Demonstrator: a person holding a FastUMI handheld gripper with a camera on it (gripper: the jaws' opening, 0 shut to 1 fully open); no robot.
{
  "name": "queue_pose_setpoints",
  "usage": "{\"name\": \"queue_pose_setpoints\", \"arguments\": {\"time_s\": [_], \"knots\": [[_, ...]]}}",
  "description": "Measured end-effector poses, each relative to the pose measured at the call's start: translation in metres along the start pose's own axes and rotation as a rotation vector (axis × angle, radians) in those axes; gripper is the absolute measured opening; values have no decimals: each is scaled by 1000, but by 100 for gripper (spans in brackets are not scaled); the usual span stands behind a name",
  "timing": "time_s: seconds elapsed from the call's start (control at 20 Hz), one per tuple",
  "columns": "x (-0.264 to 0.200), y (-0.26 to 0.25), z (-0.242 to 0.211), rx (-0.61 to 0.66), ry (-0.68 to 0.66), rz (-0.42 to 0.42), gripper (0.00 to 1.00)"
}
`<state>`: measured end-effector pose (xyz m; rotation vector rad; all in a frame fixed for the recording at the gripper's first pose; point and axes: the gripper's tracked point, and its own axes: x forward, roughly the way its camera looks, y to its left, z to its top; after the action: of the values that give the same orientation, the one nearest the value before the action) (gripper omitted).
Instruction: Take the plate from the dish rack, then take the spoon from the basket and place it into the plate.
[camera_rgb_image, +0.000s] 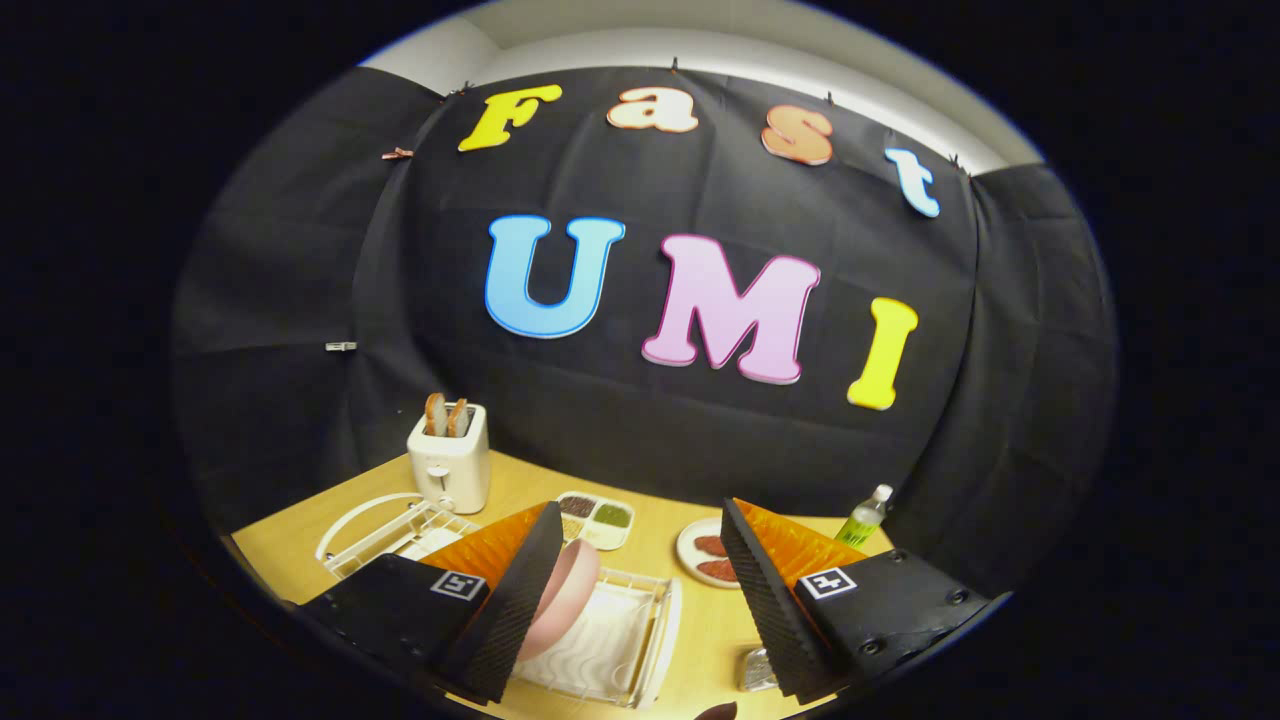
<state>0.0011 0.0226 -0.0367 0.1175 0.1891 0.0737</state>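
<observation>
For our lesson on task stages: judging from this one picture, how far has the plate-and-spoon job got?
Done: nothing, by the look of it. The pink plate stands on edge in the white dish rack.
In hand: the gripper is open over the rack, one finger beside the plate, the other well clear; whether that finger touches it is unclear.
Left: lift the plate out and set it on the wooden table, then fetch the spoon into it.

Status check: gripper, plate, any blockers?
Gripper open, high above the wooden table. Pink round plate upright in white wire dish rack, beside one finger, not gripped. Spoon unconfirmed. White toaster and white wire basket beyond; nothing blocking.
</observation>
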Motion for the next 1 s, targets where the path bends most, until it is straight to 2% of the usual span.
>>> {"name": "queue_pose_setpoints", "arguments": {"time_s": [0.25,0.4,0.5,0.6,0.7,0.75,0.8,0.9,1.0], "knots": [[32,12,-87,158,423,8,98],[49,27,-119,214,574,11,97],[61,30,-132,216,621,-16,91],[69,34,-144,212,662,-52,83],[75,35,-157,205,709,-95,69],[75,32,-162,195,732,-123,49],[80,30,-164,198,736,-141,37],[79,35,-157,169,754,-150,32],[82,36,-148,104,772,-150,31]]}}
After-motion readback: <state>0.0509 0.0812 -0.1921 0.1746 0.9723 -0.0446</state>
